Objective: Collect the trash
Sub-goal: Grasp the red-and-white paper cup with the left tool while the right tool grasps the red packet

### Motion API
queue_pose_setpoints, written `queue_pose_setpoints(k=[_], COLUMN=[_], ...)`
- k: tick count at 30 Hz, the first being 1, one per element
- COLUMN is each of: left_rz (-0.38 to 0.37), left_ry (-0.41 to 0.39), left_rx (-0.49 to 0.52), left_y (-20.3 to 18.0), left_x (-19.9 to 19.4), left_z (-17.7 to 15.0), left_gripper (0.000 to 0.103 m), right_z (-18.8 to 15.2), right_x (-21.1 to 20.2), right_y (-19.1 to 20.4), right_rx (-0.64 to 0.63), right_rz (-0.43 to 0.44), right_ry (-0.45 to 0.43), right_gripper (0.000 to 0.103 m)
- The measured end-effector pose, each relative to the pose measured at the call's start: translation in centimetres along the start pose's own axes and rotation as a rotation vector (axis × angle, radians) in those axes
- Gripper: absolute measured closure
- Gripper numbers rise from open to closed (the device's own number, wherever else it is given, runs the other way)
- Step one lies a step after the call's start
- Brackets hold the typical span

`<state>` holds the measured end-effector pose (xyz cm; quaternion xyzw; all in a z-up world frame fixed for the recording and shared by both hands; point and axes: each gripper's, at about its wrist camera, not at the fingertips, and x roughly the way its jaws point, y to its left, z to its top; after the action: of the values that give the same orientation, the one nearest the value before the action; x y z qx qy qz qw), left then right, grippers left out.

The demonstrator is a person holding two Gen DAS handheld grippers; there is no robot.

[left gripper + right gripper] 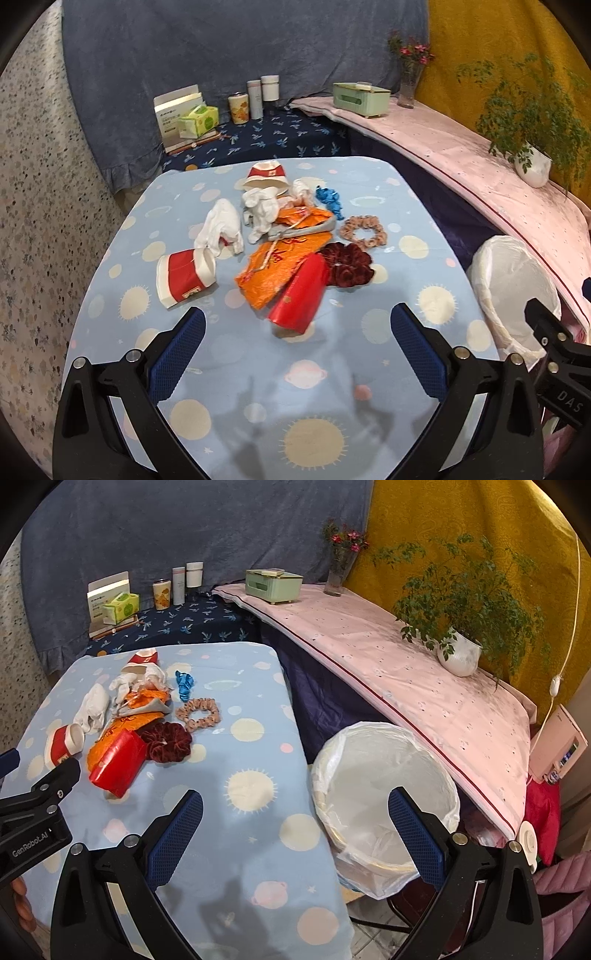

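Table [258,387], light-blue cloth with sun and planet print: carries all loose items, clustered at centre toward the far edge.

Bin [384,805], round, lined with a white plastic bag: stands off the table's right edge, beside it. Interior appears empty; judged, nothing collected yet and all trash left to move.

Orange crumpled foil wrapper [273,269]: centre of pile.

Red flattened paper carton [299,299]: nearest the near edge, overlapping the wrapper.

Red-and-white paper cup [184,277], on its side: left of pile. A second like it [266,177] lies at the far edge.

White crumpled tissues [221,229]: between the cups.

Dark-red velvet scrunchie [343,267], pink scrunchie [364,230], blue ribbon [330,199]: right of pile; likely not trash.

Left gripper [297,354]: jaws spread wide, empty, above the near edge facing the pile.

Right gripper [295,834]: jaws spread, empty, at the right edge.

Right view alone shows the bin's interior; left view shows only its rim.
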<state>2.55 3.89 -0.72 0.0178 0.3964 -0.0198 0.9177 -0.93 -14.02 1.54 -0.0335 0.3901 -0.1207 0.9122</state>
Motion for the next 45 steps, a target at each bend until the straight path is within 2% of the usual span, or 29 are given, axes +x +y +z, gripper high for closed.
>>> queue_pose_setpoints(k=[11,16,21,30,35,41,43,44,45], left_rz=[0.087,0.057,0.059,0.081,0.051,0.036,0.025,0.009,-0.001], left_ry=[0.006,0.038,0.076,0.146,0.203,0.246,0.246,0.246,0.249], left_rx=[-0.102,-0.162,-0.180,-0.207,-0.213,-0.252,-0.253,-0.257,-0.259], left_y=[8.1,11.7,13.9,16.1,16.2,16.9,17.0,17.1,17.1], left_x=[4.2,6.7,9.3,14.2,16.4,18.0,18.1,18.0,18.1], left_z=[0.6,0.7,0.7,1.6,1.6,1.1,0.9,0.8,0.7], left_gripper=[0.007,0.007,0.007,0.007,0.007,0.007,0.011,0.017,0.019], right_z=[1.5,2.0,2.4,3.1,3.3,2.6,2.2,1.9,1.7], right_x=[2.8,4.4,5.9,8.2,9.6,11.1,11.7,11.9,12.0], right_y=[4.4,7.1,9.8,14.6,16.7,18.9,19.4,19.6,19.8], right_rx=[0.007,-0.005,-0.014,-0.032,-0.015,-0.021,-0.023,-0.025,-0.029], right_rz=[0.042,0.076,0.108,0.162,0.202,0.206,0.211,0.212,0.213], right_ry=[-0.013,-0.006,0.015,0.044,0.080,0.117,0.136,0.143,0.149], right_gripper=[0.007,0.007,0.007,0.007,0.007,0.007,0.008,0.009,0.012])
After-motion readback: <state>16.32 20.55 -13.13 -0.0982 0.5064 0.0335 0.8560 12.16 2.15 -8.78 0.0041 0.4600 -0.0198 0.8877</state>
